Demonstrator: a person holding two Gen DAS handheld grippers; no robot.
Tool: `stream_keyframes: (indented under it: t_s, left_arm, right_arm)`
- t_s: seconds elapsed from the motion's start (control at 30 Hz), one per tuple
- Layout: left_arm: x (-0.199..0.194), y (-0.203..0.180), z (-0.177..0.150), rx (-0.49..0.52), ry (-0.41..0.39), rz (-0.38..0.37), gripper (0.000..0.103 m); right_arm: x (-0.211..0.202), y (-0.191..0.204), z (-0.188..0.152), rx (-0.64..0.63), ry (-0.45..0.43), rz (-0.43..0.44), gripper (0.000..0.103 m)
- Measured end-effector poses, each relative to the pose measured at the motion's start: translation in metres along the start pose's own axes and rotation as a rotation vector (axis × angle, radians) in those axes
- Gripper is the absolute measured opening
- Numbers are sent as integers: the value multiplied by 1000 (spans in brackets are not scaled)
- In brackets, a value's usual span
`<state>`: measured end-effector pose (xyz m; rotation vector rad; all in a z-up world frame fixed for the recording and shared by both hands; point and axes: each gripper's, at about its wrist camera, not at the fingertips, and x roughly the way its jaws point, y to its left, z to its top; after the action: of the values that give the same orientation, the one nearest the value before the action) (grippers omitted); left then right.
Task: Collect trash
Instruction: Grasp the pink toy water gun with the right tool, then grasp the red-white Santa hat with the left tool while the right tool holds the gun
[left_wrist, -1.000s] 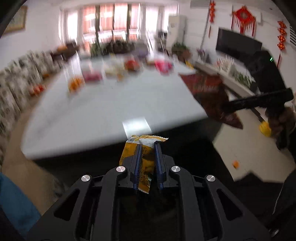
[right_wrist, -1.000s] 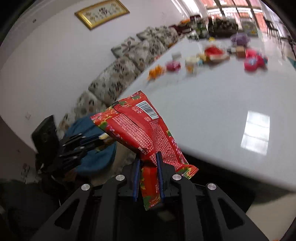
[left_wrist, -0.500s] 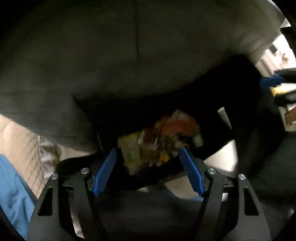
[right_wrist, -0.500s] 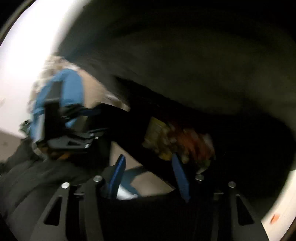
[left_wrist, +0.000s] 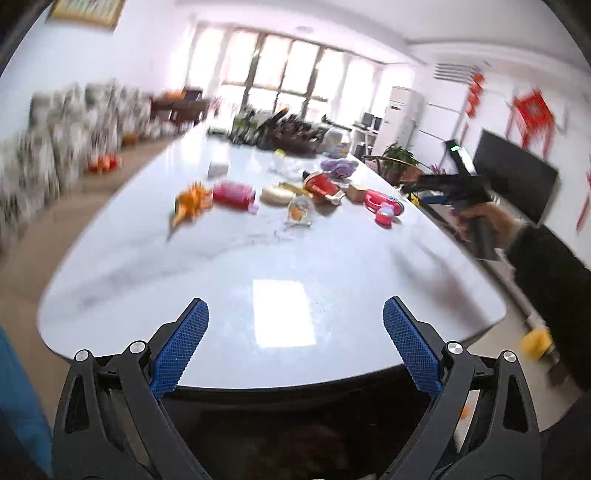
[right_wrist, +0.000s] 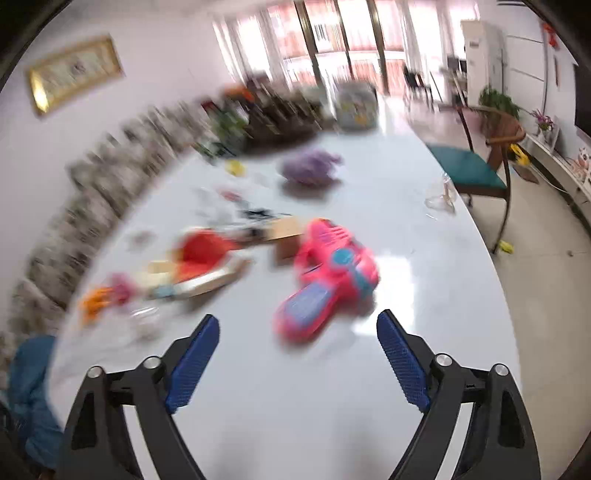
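left wrist view: our left gripper (left_wrist: 295, 345) hangs over the worktop's (left_wrist: 351, 266) near edge, empty, jaws opening wide. the litter, an orange wrapper (left_wrist: 192, 201) among it, lies far ahead, mid-worktop.

right wrist view: our right gripper (right_wrist: 297, 358), empty, jaws opening, hovers above the worktop (right_wrist: 424, 295). a pink toy (right_wrist: 328, 277) lies just ahead, long axis slanting away rightward; blurred red packaging (right_wrist: 203, 254) sits beyond-left. the right hand looks nearer.

Bright windows (left_wrist: 280, 74), white walls, patterned sofa (left_wrist: 55, 147), teal-seated chair (right_wrist: 476, 170)
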<state>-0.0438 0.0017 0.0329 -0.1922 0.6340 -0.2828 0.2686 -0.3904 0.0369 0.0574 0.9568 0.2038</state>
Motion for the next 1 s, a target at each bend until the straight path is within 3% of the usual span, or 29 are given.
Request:
stream_keyframes:
  t_s: [0.07, 0.13, 0.27, 0.3, 0.37, 0.4, 0.43, 0.53, 0.7, 0.83, 1.0]
  left_arm:
    - [3, 8, 0, -47, 4, -25, 93]
    - [2, 12, -1, -34, 5, 4, 93]
    - [4, 1, -5, 26, 14, 84, 93]
    - [6, 1, -2, 32, 17, 78, 93]
    - [16, 2, 5, 32, 22, 59, 93]
    - [21, 3, 8, 30, 26, 54, 93]
    - [31, 4, 14, 24, 34, 48, 93]
    - [70, 2, 45, 5, 60, 4, 93]
    - [146, -37, 109, 115, 83, 14, 93]
    - [230, -71, 159, 204, 130, 72, 93]
    - [309, -88, 173, 278, 220, 162, 93]
  right_arm:
    - [36, 9, 30, -114, 117, -56, 80]
    - [61, 8, 45, -158, 213, -38, 80]
    - [104, 14, 35, -217, 424, -70, 85]
    - [107, 14, 31, -222, 432, -46, 95]
    - [98, 13, 20, -245, 378, -16, 97]
    - [91, 11, 16, -243, 350, -13, 91]
    - [79, 7, 11, -224, 301, -9, 74]
    - [52, 0, -17, -202, 286, 52, 74]
    - [-2, -28, -77, -48, 227, 289, 74]
    - [-33, -49, -119, 93, 188, 439, 74]
    - [-58, -56, -146, 139, 110, 486, 74]
